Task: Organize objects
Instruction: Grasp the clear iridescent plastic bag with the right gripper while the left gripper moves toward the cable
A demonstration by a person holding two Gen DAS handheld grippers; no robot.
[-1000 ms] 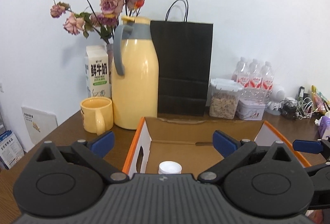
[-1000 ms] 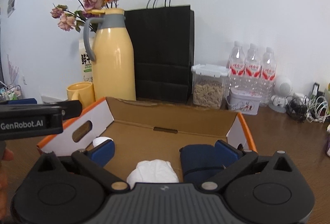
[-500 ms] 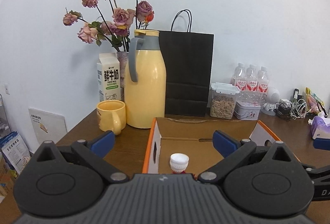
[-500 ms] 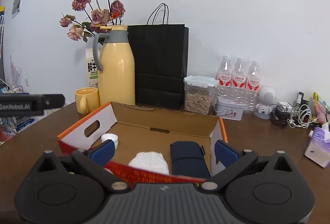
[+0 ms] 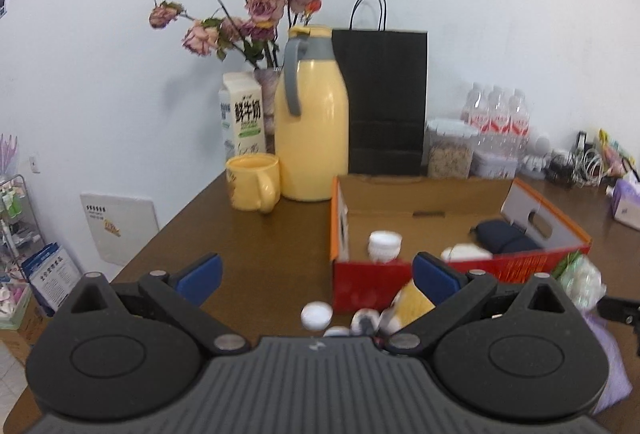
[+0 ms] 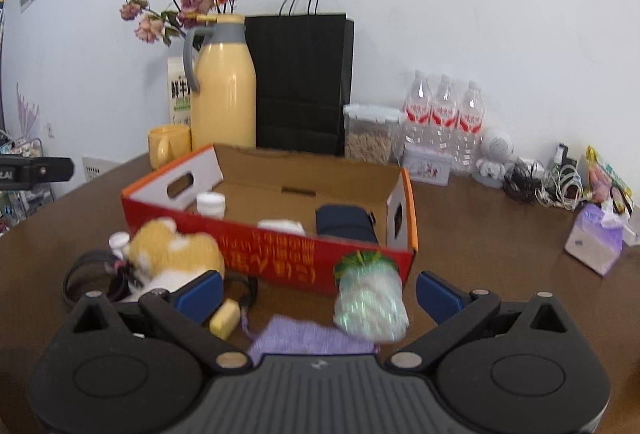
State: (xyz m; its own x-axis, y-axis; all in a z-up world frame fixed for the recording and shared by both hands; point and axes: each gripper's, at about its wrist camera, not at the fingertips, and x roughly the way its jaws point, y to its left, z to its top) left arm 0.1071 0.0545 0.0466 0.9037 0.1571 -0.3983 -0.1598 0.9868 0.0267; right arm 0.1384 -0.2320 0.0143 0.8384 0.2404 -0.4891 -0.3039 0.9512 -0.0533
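Both grippers, left (image 5: 316,276) and right (image 6: 318,288), are hovering with fingers spread and holding nothing, facing the box (image 6: 280,254). A jar (image 6: 211,203), a white bundle (image 6: 280,225) and a dark pouch (image 6: 346,222) are already lying inside. The plush toy (image 6: 172,248) and wrapped bundle (image 6: 368,304) are waiting on the table (image 6: 480,234) just in front, probably next to go in.

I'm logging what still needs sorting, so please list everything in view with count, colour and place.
Cardboard box: one, red front, table centre.
White jar: one, in box, left end.
White bundle: one, in box, middle.
Navy pouch: one, in box, right end.
Plush toy: one, orange-white, before box, left.
Wrapped packet: one, white-green, before box, right.
Purple cloth: one, nearest edge.
Yellow block: one, beside cloth.
Thermos: one, yellow, behind box.
Mug: one, yellow, left of thermos.
Paper bag: one, black, at wall.
Water bottles: three, clear, right of bag.
Left tongs: open, empty.
Right tongs: open, empty.
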